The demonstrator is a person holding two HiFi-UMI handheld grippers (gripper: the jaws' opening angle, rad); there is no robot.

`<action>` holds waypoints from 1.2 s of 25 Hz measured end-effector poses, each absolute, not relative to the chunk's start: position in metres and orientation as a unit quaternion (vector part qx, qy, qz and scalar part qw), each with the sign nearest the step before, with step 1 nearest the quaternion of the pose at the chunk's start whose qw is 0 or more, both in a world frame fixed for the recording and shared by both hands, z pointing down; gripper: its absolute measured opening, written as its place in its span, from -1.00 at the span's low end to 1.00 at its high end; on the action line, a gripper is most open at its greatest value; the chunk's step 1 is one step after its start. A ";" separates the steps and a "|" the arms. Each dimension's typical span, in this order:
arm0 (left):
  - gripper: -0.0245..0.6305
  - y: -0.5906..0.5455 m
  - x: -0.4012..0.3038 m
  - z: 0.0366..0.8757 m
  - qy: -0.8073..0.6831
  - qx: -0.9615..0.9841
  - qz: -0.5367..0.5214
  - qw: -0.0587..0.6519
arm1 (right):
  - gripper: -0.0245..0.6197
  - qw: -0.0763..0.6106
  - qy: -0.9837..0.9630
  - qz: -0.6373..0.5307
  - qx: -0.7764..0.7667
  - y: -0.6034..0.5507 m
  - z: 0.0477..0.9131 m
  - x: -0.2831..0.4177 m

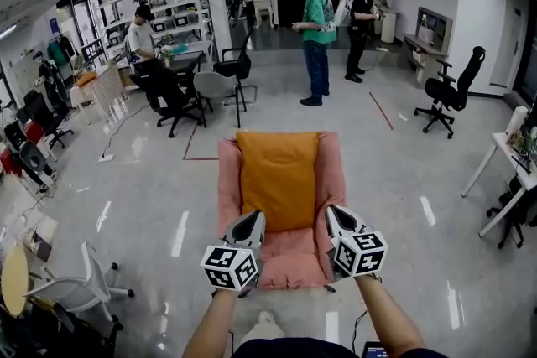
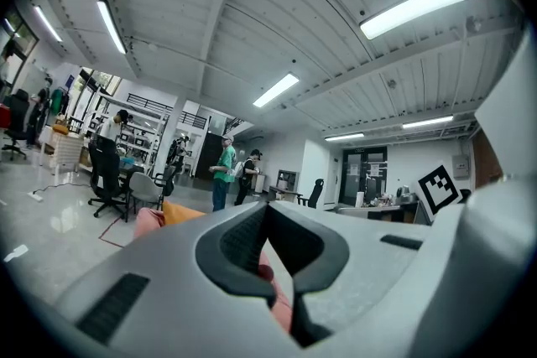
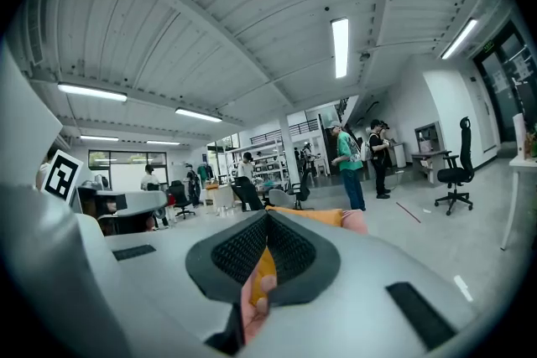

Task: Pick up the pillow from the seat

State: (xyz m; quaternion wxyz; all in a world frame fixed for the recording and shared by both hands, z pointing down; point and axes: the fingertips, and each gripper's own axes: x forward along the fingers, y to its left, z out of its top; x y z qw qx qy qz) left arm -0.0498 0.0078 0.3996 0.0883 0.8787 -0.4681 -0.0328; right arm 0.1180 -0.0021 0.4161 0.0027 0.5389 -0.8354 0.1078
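An orange pillow (image 1: 279, 180) leans upright against the back of a pink armchair (image 1: 227, 180) in the middle of the floor. My left gripper (image 1: 252, 219) hovers over the front left of the seat, jaws shut with nothing in them. My right gripper (image 1: 333, 213) hovers over the front right, also shut and empty. Neither touches the pillow. In the left gripper view the shut gripper (image 2: 268, 214) points past the pillow (image 2: 181, 212) and the armchair (image 2: 148, 220). In the right gripper view the pillow (image 3: 315, 215) and armchair (image 3: 356, 220) show just beyond the shut gripper (image 3: 267, 224).
A person in a green shirt (image 1: 318, 21) stands behind the armchair, with others farther back. A seated person (image 1: 148, 54) and office chairs (image 1: 216, 88) are at back left. A black chair (image 1: 449, 92) and a white table (image 1: 503, 151) stand at the right, a white chair (image 1: 75, 285) at lower left.
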 end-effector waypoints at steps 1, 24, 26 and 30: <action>-0.92 0.002 -0.052 0.399 -0.468 0.879 -0.033 0.090 | -0.87 0.003 -0.835 0.108 0.539 -0.008 0.415 0.116; -0.92 -0.127 -0.117 0.399 -0.454 0.884 -0.023 0.108 | -0.87 0.020 -0.822 0.121 0.556 -0.134 0.413 0.057; -0.92 -0.135 -0.122 0.400 -0.450 0.886 -0.018 0.110 | -0.87 0.019 -0.819 0.124 0.561 -0.141 0.413 0.054; -0.92 -0.144 -0.128 0.409 -0.443 0.889 -0.010 0.116 | -0.87 0.021 -0.815 0.127 0.565 -0.150 0.419 0.046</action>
